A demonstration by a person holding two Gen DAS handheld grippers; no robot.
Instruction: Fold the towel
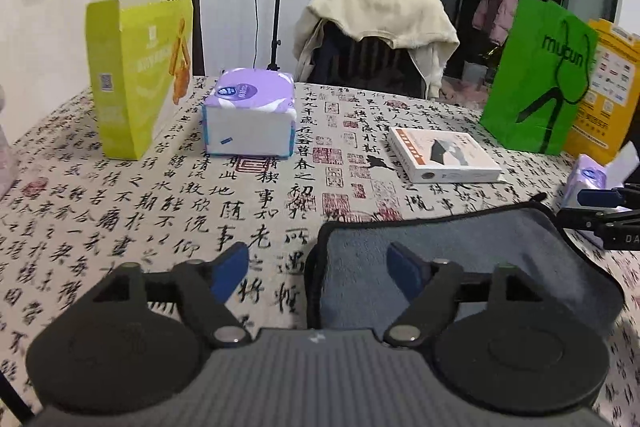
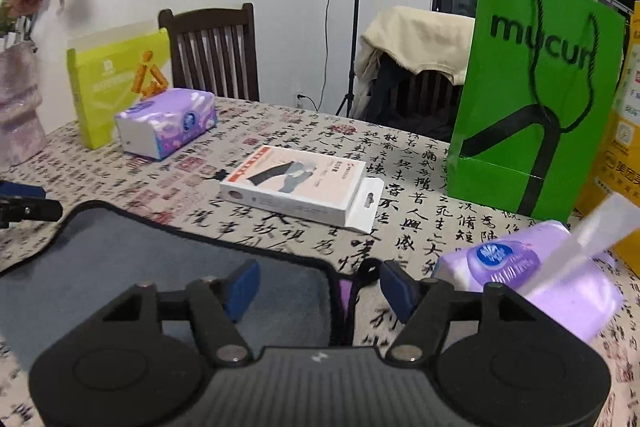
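A grey-blue towel (image 1: 480, 247) with a dark border lies folded flat on the calligraphy tablecloth (image 1: 160, 195). My left gripper (image 1: 318, 267) is open and hovers over the towel's left edge, its right fingertip above the cloth. My right gripper (image 2: 318, 285) is open over the towel's (image 2: 120, 259) right corner, where a purple lining shows. The right gripper's tip also shows at the right edge of the left wrist view (image 1: 608, 215). Neither holds anything.
A white flat box (image 1: 444, 155) lies beyond the towel. A purple tissue pack (image 1: 250, 115) and a yellow-green carton (image 1: 136, 71) stand at the back left. A green bag (image 1: 540, 75) and another tissue pack (image 2: 540, 275) are at the right. Chairs stand behind the table.
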